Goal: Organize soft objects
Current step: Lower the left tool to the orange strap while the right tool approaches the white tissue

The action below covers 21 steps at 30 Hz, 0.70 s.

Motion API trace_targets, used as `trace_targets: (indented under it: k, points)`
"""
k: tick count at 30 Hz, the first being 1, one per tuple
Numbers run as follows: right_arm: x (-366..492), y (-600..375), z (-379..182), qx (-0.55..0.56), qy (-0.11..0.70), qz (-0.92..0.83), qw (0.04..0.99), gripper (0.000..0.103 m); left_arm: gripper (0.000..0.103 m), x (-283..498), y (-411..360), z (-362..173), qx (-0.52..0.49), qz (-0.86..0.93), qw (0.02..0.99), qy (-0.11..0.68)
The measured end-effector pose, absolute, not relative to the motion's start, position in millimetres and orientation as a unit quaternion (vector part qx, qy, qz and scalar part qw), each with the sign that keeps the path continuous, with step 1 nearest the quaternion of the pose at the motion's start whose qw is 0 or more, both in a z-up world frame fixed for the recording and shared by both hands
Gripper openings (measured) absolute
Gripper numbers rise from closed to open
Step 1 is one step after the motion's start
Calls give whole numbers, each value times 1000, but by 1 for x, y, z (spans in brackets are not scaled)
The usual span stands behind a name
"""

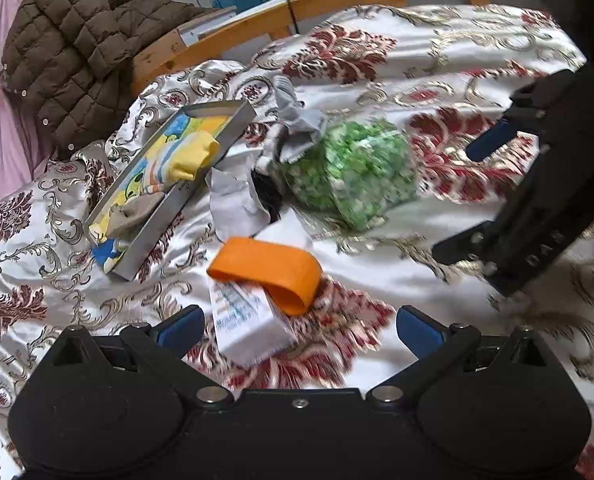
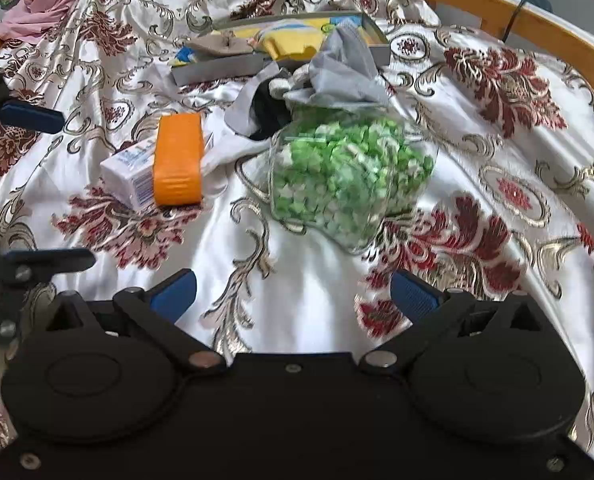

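We see our left gripper [image 1: 300, 330] gaping over a white carton [image 1: 249, 326] under an orange folded band [image 1: 271, 270] on the floral satin bedspread [image 1: 437, 60].

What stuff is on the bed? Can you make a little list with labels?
surface: patterned bedspread
box: open grey box holding yellow cloth
middle: clear bag of green bits, grey cloth behind it
near left gripper: orange band lying on white packet
left gripper: open, empty
right gripper: open, empty
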State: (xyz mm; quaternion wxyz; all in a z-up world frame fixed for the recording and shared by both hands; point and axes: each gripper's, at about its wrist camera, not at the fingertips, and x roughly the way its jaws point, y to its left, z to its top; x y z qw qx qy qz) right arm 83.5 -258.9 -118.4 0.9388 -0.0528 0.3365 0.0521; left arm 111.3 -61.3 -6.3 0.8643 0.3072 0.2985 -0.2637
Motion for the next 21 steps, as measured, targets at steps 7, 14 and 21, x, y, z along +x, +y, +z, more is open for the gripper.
trace_targets:
  k: [7, 14, 21]
  points:
    - [92, -263, -114, -95, 293, 57, 950, 102, 102, 136, -72, -11, 332, -281, 854, 286]
    - [95, -248, -101, -200, 226, 118, 946, 102, 96, 153, -82, -26, 370, -319, 823, 291]
    - [128, -230, -76, -401, 182, 236, 866, 102, 91, 163, -94, -34, 422, -348, 781, 301]
